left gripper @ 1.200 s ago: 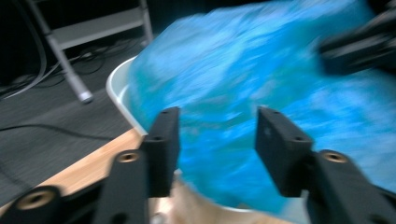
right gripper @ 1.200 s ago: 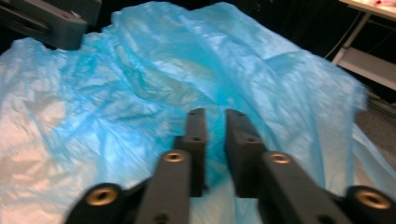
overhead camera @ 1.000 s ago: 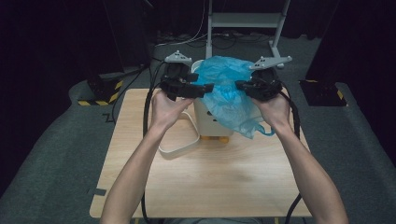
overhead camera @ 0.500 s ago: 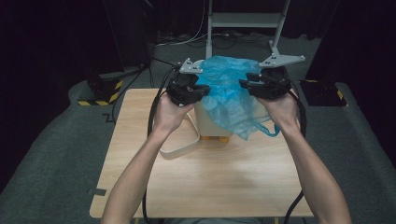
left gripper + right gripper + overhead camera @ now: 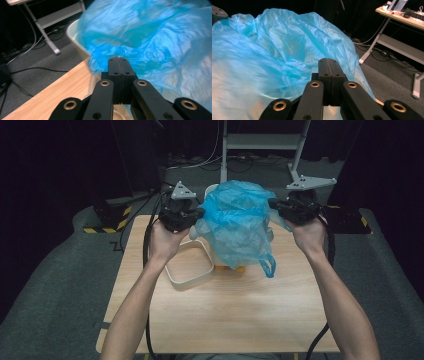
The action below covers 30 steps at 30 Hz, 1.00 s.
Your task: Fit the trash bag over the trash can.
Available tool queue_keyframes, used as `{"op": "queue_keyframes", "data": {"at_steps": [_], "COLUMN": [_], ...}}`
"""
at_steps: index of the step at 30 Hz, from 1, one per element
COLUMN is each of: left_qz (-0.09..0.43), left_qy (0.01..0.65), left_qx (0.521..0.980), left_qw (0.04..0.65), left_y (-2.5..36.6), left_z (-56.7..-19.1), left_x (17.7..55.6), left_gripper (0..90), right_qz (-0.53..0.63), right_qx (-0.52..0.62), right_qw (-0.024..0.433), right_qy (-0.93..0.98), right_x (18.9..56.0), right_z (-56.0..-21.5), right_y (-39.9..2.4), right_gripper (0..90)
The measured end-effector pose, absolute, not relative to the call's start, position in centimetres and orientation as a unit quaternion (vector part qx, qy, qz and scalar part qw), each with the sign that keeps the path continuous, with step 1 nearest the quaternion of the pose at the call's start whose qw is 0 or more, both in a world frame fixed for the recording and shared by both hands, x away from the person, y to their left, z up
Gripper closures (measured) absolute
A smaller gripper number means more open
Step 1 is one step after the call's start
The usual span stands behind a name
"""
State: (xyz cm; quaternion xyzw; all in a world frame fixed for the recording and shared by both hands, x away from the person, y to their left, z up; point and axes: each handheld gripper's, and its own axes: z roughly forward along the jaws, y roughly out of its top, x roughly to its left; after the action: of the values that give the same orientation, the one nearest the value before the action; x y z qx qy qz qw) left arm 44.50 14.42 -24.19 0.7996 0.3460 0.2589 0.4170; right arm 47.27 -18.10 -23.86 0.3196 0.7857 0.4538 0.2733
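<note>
With each side of the blue bag (image 5: 240,222) pinched, left gripper (image 5: 199,213) and right gripper (image 5: 272,203) both clamped on film, it hangs spread over the white bin (image 5: 212,190) (mouth hidden), presumably to line it.

A light wooden table (image 5: 235,310) is sitting on grey carpet (image 5: 55,285), and a white ring-shaped lid (image 5: 192,265) is lying flat on it, left of centre. Beyond the far edge, a white metal stand (image 5: 260,142) is standing among loose cables (image 5: 195,162). Yellow-and-black hazard tape (image 5: 107,222) is showing at the back left. A desk (image 5: 403,17) is standing off in the dark.
</note>
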Motion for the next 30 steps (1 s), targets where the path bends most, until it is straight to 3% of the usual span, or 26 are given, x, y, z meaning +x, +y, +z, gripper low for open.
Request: {"op": "queue_keyframes", "data": {"at_steps": [10, 16, 20, 26, 30], "left_qz": [0.252, 0.252, 0.246, 0.249, 0.251], "left_qy": [0.389, 0.404, 0.383, 0.348, 0.349], "left_qx": [0.783, 0.747, 0.751, 0.781, 0.791], "left_qw": [0.414, 0.464, 0.479, 0.454, 0.436], "left_y": [15.3, 16.3, 16.1, 13.8, 12.9], "left_z": [-25.8, -25.1, -24.1, -23.6, -24.1], "left_x": [47.9, 46.5, 44.8, 43.9, 44.4], "left_gripper": [86.9, 53.2, 43.0, 40.4, 49.8], "right_qz": [0.447, 0.459, 0.466, 0.475, 0.479], "right_qx": [0.336, 0.331, 0.328, 0.322, 0.311], "right_qw": [0.259, 0.259, 0.261, 0.268, 0.271], "right_qy": [0.787, 0.783, 0.779, 0.774, 0.775], "right_x": [49.0, 48.5, 47.7, 46.4, 45.1], "right_z": [-24.9, -24.6, -24.2, -23.6, -23.4], "right_y": [-17.2, -17.6, -17.7, -18.1, -18.5], "right_gripper": [90.0, 89.4, 82.8, 77.0, 77.0]}}
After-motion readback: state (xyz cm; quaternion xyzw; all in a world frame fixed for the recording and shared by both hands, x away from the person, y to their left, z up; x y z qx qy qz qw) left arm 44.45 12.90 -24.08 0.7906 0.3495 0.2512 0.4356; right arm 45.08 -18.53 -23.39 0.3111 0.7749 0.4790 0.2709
